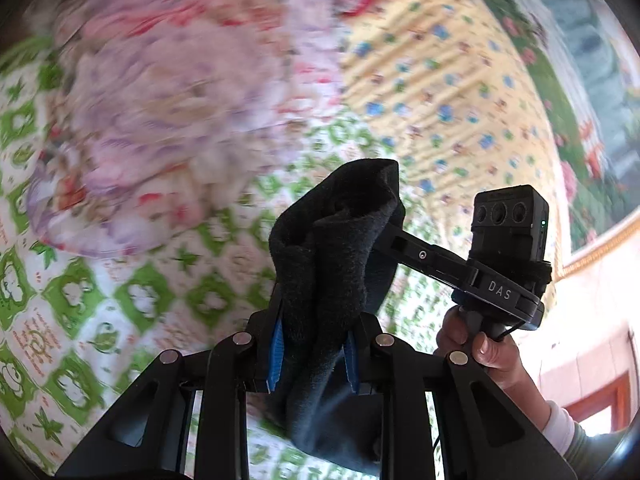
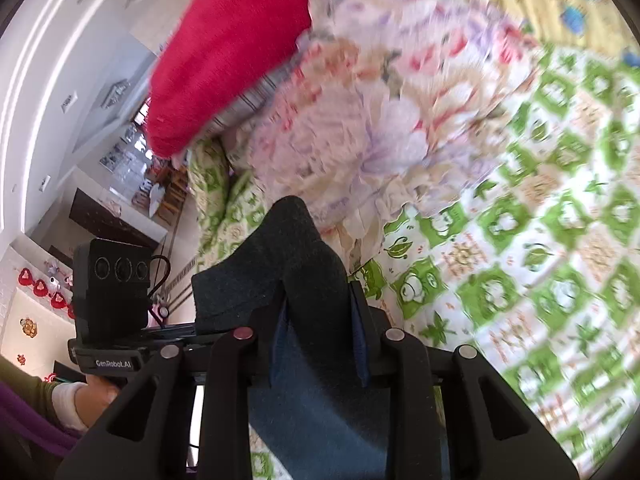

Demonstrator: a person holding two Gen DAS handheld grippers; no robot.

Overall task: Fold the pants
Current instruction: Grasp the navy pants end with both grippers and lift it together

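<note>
The dark fleece pants (image 1: 332,248) hang bunched between my left gripper's (image 1: 314,344) blue-padded fingers, which are shut on them above the bed. In the same view my right gripper (image 1: 390,236) also bites into the cloth from the right. In the right wrist view, my right gripper (image 2: 320,328) is shut on a fold of the pants (image 2: 304,264); the cloth hangs down below it. The left gripper's body (image 2: 112,312) shows at the left there.
A bedsheet with green squares (image 1: 132,304) lies below. A crumpled floral quilt (image 1: 180,92) and a red cloth (image 2: 240,40) lie beyond. A yellow flowered blanket (image 1: 440,92) lies to the right. The room floor and furniture (image 2: 120,208) show past the bed edge.
</note>
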